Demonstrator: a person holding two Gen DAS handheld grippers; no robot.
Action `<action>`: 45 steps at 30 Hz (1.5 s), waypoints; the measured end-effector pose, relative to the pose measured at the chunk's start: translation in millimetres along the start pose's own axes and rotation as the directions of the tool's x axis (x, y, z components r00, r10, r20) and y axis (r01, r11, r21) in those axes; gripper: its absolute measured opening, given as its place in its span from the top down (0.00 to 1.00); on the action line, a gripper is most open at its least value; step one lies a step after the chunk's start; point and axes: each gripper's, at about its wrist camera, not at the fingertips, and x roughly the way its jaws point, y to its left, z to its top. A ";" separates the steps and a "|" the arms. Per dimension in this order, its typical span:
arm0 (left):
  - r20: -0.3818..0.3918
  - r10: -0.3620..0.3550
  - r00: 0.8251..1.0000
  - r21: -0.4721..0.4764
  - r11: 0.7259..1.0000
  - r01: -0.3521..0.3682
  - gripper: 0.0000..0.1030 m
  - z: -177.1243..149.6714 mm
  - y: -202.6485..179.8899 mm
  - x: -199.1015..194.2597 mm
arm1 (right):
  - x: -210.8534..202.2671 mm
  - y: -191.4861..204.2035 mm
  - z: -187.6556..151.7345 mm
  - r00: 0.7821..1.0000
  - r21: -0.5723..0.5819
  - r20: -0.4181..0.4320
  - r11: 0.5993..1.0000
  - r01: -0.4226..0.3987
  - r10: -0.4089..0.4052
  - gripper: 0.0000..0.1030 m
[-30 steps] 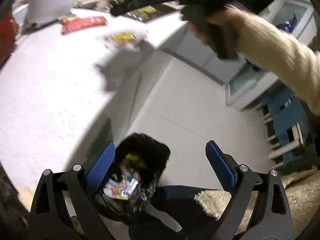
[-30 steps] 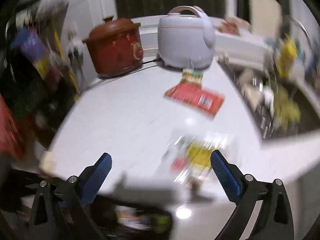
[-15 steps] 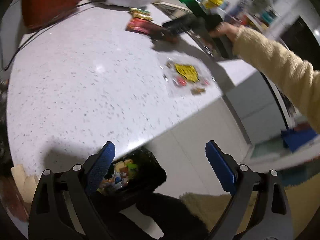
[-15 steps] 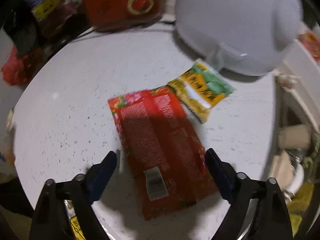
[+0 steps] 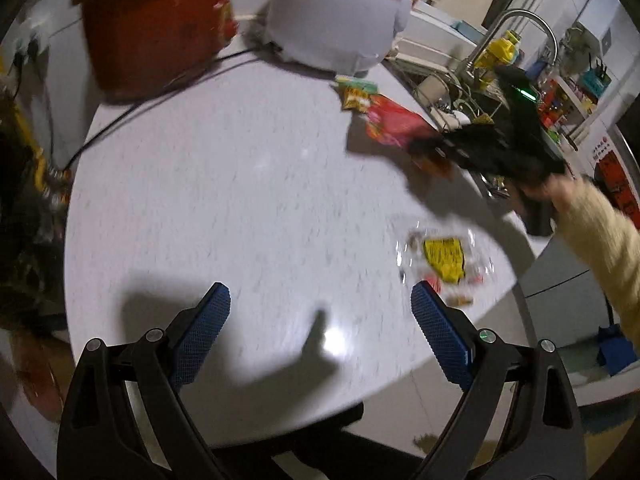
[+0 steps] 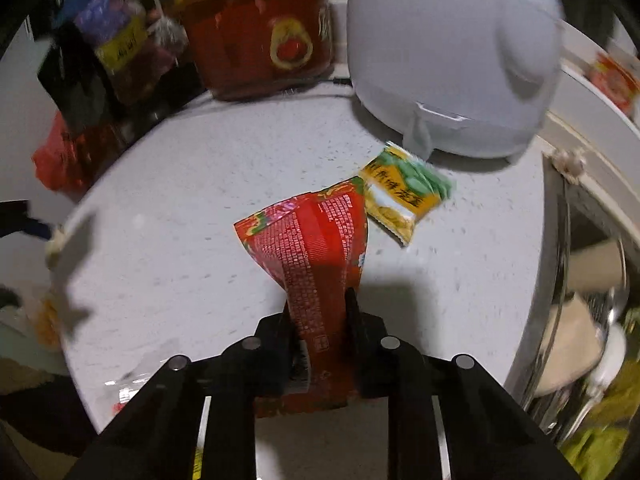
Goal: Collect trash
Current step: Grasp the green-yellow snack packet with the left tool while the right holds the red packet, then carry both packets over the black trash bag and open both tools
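In the right wrist view my right gripper [image 6: 318, 300] is closing its jaws on a red snack wrapper [image 6: 308, 240], which is crumpled and pinched between the pads on the white countertop [image 6: 180, 200]. A yellow-green packet [image 6: 404, 196] lies just beyond it, partly under its far corner. From the left wrist view the same red wrapper [image 5: 392, 124] shows under the black right gripper [image 5: 424, 148], held by a hand in a cream sleeve [image 5: 596, 224]. My left gripper [image 5: 320, 300] hangs open over the near counter. A clear wrapper with a yellow label [image 5: 444, 260] lies just beyond its right finger.
A red crock pot [image 5: 156, 28] and a white rice cooker [image 5: 340, 8] stand at the back of the counter, with a black cable [image 5: 160, 92] trailing left. A sink with a faucet [image 5: 516, 20] is at the right. The counter's rounded edge [image 5: 500, 312] drops to the floor.
The left view swung up from the black trash bin on the floor to the countertop. The right gripper travelled past the clear wrapper to the red wrapper and closed on it.
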 end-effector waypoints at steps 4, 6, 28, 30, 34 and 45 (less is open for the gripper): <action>-0.016 -0.017 1.000 0.075 0.997 0.019 0.13 36.6 -21.4 31.4 | -62.3 -5.6 -28.4 0.990 0.142 0.140 0.989 -0.031 0.011 0.79; -0.029 -0.029 0.999 0.098 0.995 0.032 0.13 59.9 -33.0 55.2 | -95.5 -13.7 -50.2 0.980 0.227 0.198 0.973 -0.036 -0.010 0.79; 0.011 0.189 0.982 0.098 0.977 -0.189 0.50 199.9 -80.1 195.0 | -159.7 -19.7 -144.0 0.921 0.513 0.376 0.851 -0.116 -0.101 0.78; 0.011 0.148 0.989 0.078 0.986 -0.148 0.51 191.4 -72.8 182.3 | -161.0 -16.7 -142.3 0.919 0.507 0.383 0.853 -0.127 -0.091 0.78; 0.067 0.084 0.994 0.098 0.991 -0.091 0.51 165.5 -70.5 135.9 | -162.2 -1.9 -137.0 0.922 0.475 0.383 0.868 -0.145 -0.056 0.78; -0.105 0.012 0.994 0.307 0.951 0.022 0.51 -87.0 -56.9 -35.1 | -117.8 141.7 -159.1 0.981 0.298 0.076 0.935 -0.191 0.176 0.78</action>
